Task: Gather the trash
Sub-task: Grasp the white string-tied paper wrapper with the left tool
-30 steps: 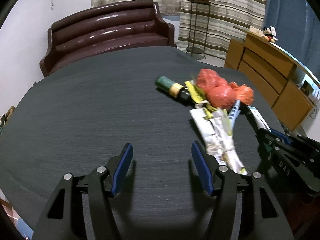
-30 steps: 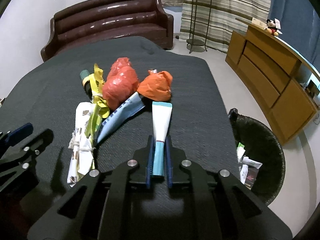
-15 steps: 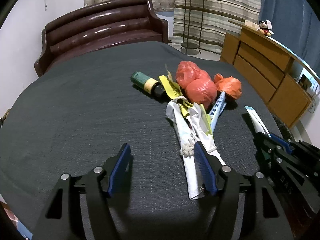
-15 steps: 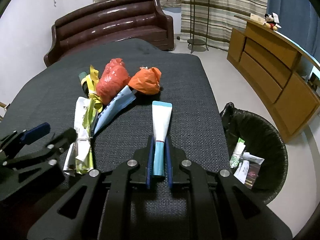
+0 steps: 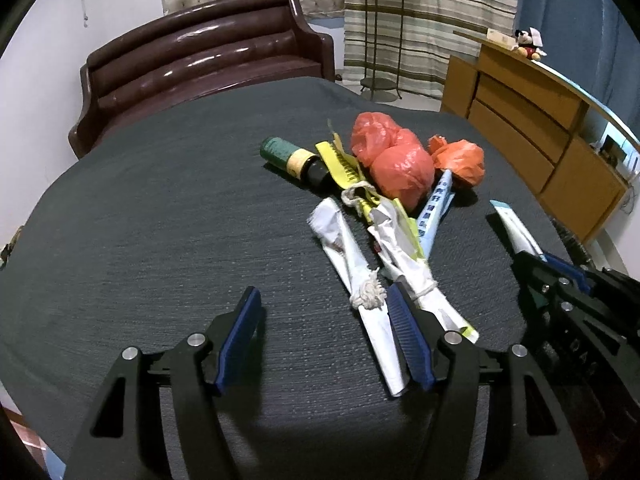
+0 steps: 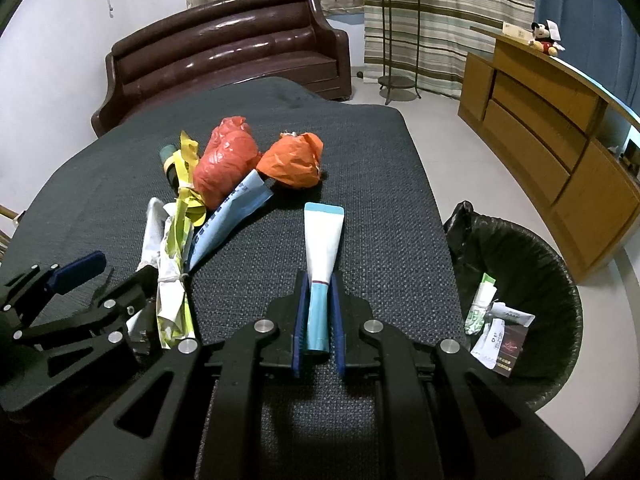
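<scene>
Two grippers are working: the right gripper (image 6: 318,320) is clamping a blue-white tube (image 6: 322,248) beside the bin (image 6: 552,280); the left gripper (image 5: 326,328) is gaping apart.

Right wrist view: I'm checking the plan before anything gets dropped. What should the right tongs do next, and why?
Probably swing right and carry the blue-and-white tube over the black bin. The right tongs are already shut on the tube's cap end, and the bin stands just off the table's right edge with other wrappers already inside.
</scene>
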`<state>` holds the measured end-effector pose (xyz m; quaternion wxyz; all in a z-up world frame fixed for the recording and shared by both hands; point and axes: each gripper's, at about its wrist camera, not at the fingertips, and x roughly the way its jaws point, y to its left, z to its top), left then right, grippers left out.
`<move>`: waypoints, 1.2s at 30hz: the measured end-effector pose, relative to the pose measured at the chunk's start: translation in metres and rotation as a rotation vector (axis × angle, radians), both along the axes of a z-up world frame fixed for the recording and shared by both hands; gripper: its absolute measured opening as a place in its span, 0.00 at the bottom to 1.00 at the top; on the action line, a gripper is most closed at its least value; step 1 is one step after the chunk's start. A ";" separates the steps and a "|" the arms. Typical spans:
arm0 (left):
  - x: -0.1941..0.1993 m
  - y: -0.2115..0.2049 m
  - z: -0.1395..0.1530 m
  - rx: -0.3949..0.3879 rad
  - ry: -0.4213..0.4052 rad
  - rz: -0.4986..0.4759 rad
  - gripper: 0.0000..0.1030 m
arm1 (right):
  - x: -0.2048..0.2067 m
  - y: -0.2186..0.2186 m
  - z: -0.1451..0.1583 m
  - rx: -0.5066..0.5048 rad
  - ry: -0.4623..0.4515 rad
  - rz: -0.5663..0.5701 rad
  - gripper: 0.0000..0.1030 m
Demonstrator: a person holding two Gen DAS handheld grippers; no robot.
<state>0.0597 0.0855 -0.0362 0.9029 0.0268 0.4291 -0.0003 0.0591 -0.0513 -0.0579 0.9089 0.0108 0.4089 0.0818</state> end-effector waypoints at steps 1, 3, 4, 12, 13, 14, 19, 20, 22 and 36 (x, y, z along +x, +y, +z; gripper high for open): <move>0.000 0.001 0.000 -0.004 0.004 0.003 0.62 | 0.000 0.000 0.000 0.000 0.000 0.000 0.12; 0.002 -0.002 0.001 -0.037 0.024 0.001 0.61 | 0.000 0.000 0.000 -0.003 0.000 0.000 0.12; 0.004 -0.006 0.001 -0.060 0.037 -0.003 0.61 | 0.000 0.000 0.000 -0.003 0.000 0.000 0.12; -0.001 -0.006 -0.002 -0.043 0.040 -0.019 0.46 | 0.001 -0.001 0.001 0.001 0.000 0.000 0.12; 0.000 -0.004 -0.002 -0.043 0.040 -0.016 0.44 | 0.001 0.000 0.001 0.001 0.000 0.000 0.12; 0.000 0.000 -0.003 -0.041 0.038 -0.012 0.41 | 0.001 0.000 0.000 0.001 0.000 0.000 0.12; 0.001 0.006 -0.003 0.000 0.019 -0.019 0.19 | 0.001 -0.001 0.001 -0.003 0.000 0.000 0.12; 0.001 0.006 -0.003 0.011 0.016 -0.023 0.17 | 0.001 -0.001 0.001 -0.003 -0.001 -0.001 0.12; 0.001 0.007 -0.004 0.015 0.009 -0.033 0.17 | 0.000 -0.001 0.001 -0.003 -0.002 -0.001 0.11; -0.018 0.012 0.012 -0.007 -0.076 -0.050 0.16 | -0.017 -0.002 0.006 -0.054 -0.048 -0.019 0.10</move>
